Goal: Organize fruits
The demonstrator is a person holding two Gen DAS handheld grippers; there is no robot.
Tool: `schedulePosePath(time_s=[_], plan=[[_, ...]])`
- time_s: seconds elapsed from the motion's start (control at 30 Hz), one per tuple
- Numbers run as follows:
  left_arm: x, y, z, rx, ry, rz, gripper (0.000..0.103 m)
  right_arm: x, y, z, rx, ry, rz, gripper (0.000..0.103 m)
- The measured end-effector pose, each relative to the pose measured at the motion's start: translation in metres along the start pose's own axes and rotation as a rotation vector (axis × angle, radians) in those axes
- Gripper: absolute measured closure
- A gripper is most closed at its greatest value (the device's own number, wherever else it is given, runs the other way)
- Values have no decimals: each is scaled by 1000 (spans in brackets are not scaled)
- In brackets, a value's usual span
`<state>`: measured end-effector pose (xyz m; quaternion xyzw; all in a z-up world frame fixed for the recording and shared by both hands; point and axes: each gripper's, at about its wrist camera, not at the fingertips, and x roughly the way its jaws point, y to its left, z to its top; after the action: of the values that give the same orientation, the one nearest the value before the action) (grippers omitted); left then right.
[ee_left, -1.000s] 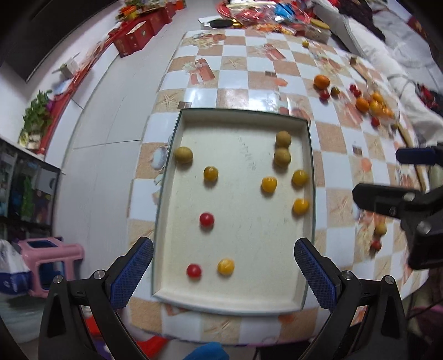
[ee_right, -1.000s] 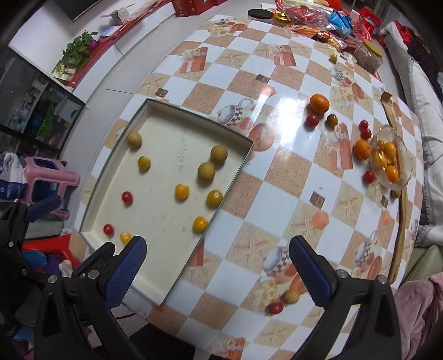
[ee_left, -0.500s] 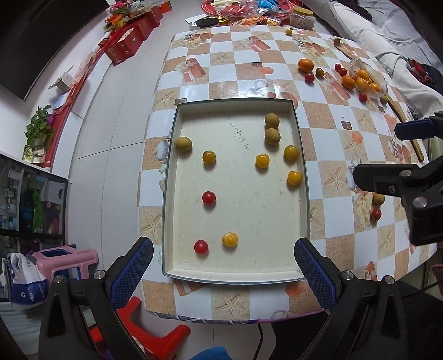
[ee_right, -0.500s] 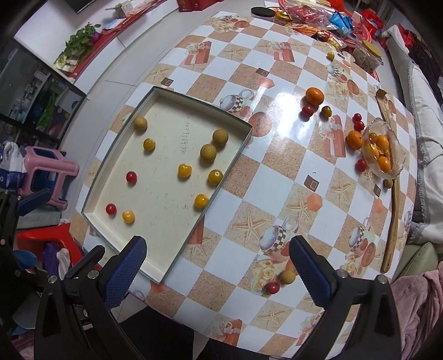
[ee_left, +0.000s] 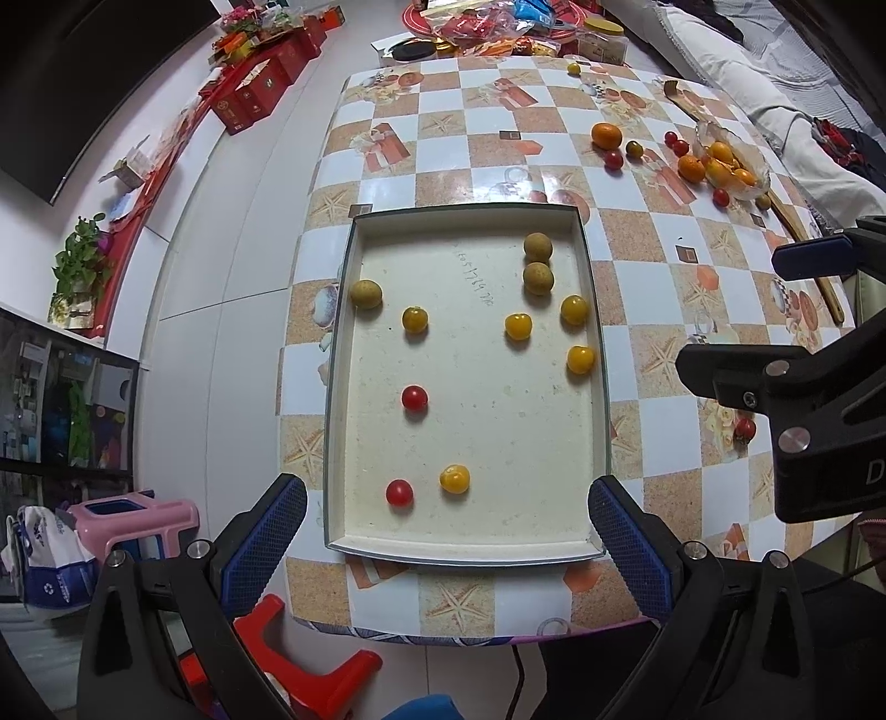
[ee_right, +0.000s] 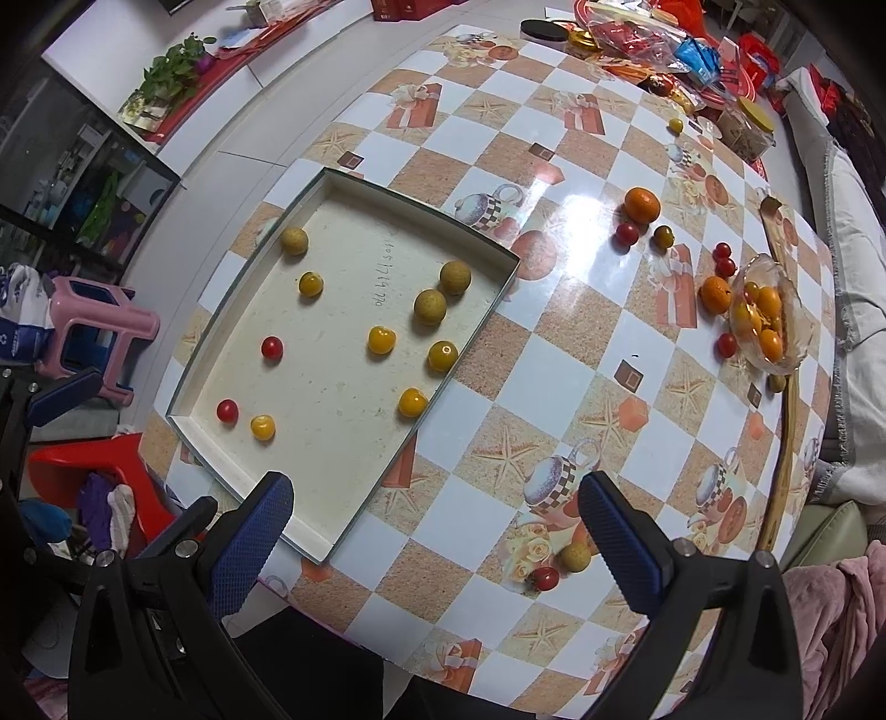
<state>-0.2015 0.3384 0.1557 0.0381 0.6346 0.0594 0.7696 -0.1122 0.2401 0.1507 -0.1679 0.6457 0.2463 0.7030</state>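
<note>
A shallow cream tray lies on the checkered table and holds several small fruits: red cherry tomatoes, yellow tomatoes and brown longans. My left gripper is open and empty, high above the tray's near edge. My right gripper is open and empty, above the table's near edge. A red tomato and a longan lie loose between its fingers' line of sight. Oranges and tomatoes lie further back.
A clear glass bowl with orange fruits sits at the right by a long wooden spoon. Snack bags and a jar crowd the far end. A pink stool and a red stool stand on the floor.
Both grippers have risen and pulled back from the table, so the tray and fruits look smaller. Both stay open. No fruit has moved.
</note>
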Motion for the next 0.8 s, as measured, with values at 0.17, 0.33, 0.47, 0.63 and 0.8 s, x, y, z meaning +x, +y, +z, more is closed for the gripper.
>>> schedulePosePath(time_s=[0.17, 0.33, 0.47, 0.63, 0.8], plan=[[2, -2, -2, -4, 8, -20, 1, 0, 2, 0, -11, -2, -8, 0], [5, -1, -3, -19, 23, -45, 1, -1, 5, -1, -25, -5, -14, 0], [9, 1, -6, -35, 42, -62, 1, 0, 7, -1, -29, -4, -17, 0], [13, 4, -9, -53, 61, -86, 1, 1, 12, -3, -50, -5, -27, 0], [10, 3, -10, -50, 40, -97, 1, 2, 14, -4, -53, -7, -31, 0]])
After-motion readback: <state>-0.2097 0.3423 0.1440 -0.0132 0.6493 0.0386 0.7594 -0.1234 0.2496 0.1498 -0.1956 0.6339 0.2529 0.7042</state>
